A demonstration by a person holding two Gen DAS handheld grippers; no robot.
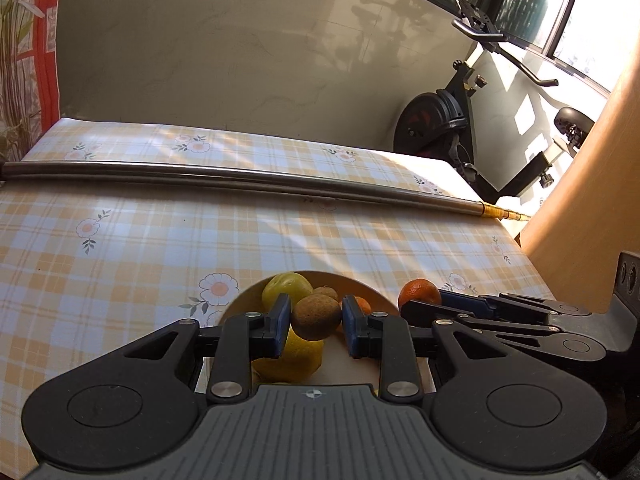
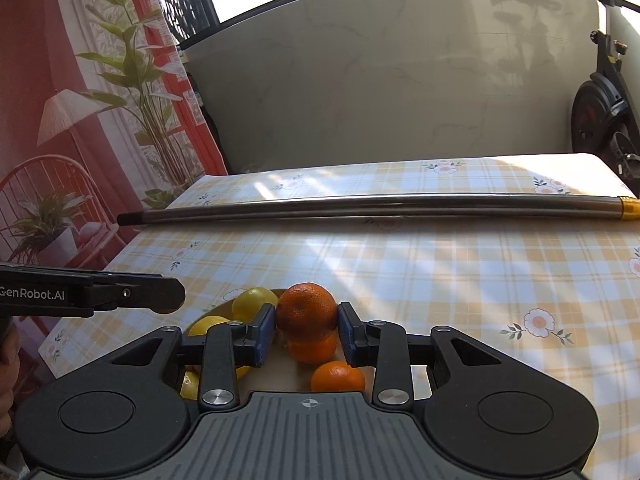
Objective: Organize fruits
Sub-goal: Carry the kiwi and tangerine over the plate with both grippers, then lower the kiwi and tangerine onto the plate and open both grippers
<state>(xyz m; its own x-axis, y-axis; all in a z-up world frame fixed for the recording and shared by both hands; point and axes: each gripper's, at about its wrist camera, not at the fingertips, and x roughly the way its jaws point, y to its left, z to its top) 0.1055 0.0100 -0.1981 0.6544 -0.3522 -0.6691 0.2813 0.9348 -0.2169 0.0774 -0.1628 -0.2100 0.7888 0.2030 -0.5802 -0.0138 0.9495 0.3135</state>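
my left gripper [image 1: 315, 322] pinches a kiwi [image 1: 316, 317], my right gripper [image 2: 307, 330] an orange [image 2: 307, 317], both above the bowl [image 1: 362, 286]. risk: round fruit may slip out and roll off the table [image 1: 120, 232].

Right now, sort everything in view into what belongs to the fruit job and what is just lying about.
Belongs to the job:
- kiwi in the left tongs
- orange in the right tongs
- bowl of fruit

Lying about:
- metal pole
- exercise bike
- tablecloth
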